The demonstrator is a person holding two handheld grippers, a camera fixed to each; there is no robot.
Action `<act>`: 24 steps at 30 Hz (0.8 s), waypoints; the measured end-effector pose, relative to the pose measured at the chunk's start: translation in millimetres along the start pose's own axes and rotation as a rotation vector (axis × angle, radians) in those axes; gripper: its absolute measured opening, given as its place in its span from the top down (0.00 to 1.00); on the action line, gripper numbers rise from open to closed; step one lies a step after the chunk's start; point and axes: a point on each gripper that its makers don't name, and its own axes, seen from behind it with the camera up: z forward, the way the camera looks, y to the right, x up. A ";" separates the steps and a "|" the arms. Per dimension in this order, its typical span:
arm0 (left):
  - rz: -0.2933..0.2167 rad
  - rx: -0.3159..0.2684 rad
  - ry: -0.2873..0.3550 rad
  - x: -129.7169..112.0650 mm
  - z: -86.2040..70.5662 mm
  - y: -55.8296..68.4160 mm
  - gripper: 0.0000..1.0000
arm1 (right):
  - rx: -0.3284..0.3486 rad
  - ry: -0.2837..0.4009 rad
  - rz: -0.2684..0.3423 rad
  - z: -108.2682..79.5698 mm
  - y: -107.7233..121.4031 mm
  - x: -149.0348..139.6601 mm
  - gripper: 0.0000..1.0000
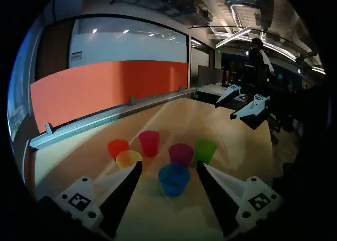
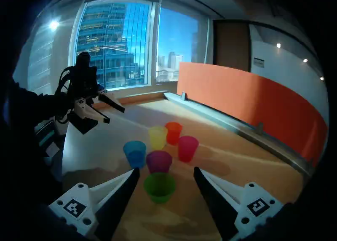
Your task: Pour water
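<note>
Several small plastic cups stand clustered on the wooden table. In the left gripper view the blue cup is nearest, framed between my open left gripper's fingers. Behind it stand purple, green, pink, yellow and orange cups. In the right gripper view the green cup sits just ahead of my open right gripper, with purple, blue, pink, yellow and orange beyond. Both grippers hover apart from the cups, holding nothing.
An orange partition with a metal rail runs along one table edge. Across the table the right gripper hangs in the air, and the left gripper is held by a dark-sleeved arm. Large windows lie behind.
</note>
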 end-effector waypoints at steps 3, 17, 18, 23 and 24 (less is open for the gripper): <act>-0.002 -0.007 -0.011 -6.2 2.9 0.5 0.04 | 0.010 -0.020 -0.004 5.7 -1.1 -9.5 0.01; -0.019 -0.037 -0.085 -45.3 19.8 3.8 0.04 | 0.047 -0.118 -0.028 33.2 -9.1 -56.1 0.00; -0.019 -0.038 -0.090 -47.6 21.1 3.7 0.04 | 0.049 -0.124 -0.026 34.9 -9.6 -59.0 0.00; -0.017 -0.045 -0.119 -60.2 27.5 3.4 0.04 | 0.060 -0.150 -0.013 43.1 -10.7 -73.5 0.01; -0.017 -0.047 -0.125 -62.7 28.5 3.6 0.04 | 0.062 -0.153 -0.012 44.4 -10.9 -75.6 0.01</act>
